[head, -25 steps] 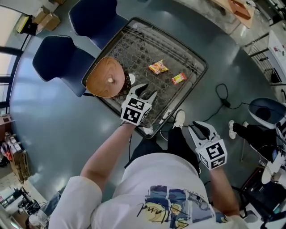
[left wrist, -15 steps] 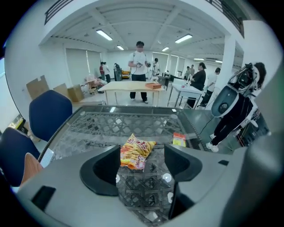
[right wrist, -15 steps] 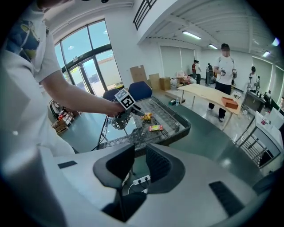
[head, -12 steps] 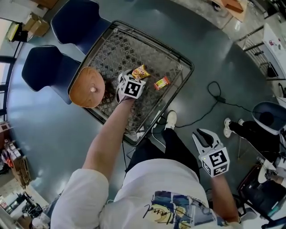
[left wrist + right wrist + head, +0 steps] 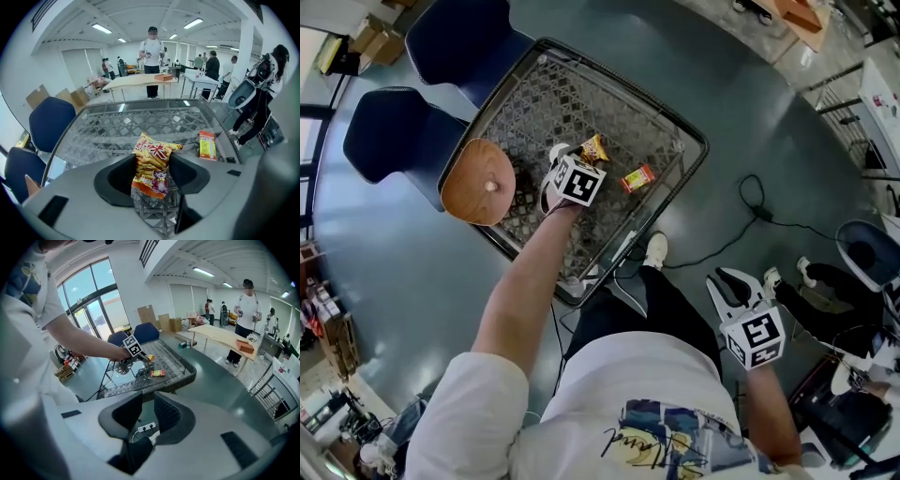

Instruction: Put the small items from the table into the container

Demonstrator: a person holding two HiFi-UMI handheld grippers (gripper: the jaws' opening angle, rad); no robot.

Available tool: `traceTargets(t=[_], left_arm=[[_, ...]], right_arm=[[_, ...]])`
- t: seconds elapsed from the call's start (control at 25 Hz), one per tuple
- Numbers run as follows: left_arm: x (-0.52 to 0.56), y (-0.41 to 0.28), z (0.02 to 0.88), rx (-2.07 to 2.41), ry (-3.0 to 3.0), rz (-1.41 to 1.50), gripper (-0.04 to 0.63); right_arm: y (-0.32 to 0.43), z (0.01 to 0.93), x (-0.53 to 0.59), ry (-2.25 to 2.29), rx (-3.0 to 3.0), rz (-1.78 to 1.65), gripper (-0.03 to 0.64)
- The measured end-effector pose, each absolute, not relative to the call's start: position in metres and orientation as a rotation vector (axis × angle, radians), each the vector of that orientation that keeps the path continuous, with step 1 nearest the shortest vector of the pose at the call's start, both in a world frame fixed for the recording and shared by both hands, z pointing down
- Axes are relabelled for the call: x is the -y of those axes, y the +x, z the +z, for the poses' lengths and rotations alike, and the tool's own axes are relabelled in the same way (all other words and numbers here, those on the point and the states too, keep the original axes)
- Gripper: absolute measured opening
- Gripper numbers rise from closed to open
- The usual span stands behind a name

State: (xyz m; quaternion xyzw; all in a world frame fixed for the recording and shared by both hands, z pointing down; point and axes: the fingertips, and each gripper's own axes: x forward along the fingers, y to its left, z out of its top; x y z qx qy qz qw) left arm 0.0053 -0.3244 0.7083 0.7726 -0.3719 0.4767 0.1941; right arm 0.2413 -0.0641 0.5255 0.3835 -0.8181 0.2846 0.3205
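counting now: one surface (image 5: 572,94), glass over wicker. on it, two small packets, that's one yellow snack bag (image 5: 594,147) and one red-orange packet (image 5: 638,177). one round wooden piece (image 5: 478,183) at its edge, just the one. chairs: one blue chair (image 5: 389,131), a second blue chair (image 5: 464,37), two total. one black cable (image 5: 759,202).

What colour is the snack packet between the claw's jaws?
The small plastic snack packet is yellow-orange with red lettering; clearest in left gripper view.
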Motion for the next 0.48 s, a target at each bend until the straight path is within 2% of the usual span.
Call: traceTargets(t=[0.48], left_arm=[[0.316, -0.009, 0.616, 1.090, 2.272, 1.082, 0.229]], right_arm=[[0.191, 0.524, 0.110, 0.878, 2.235, 0.670, 0.081]])
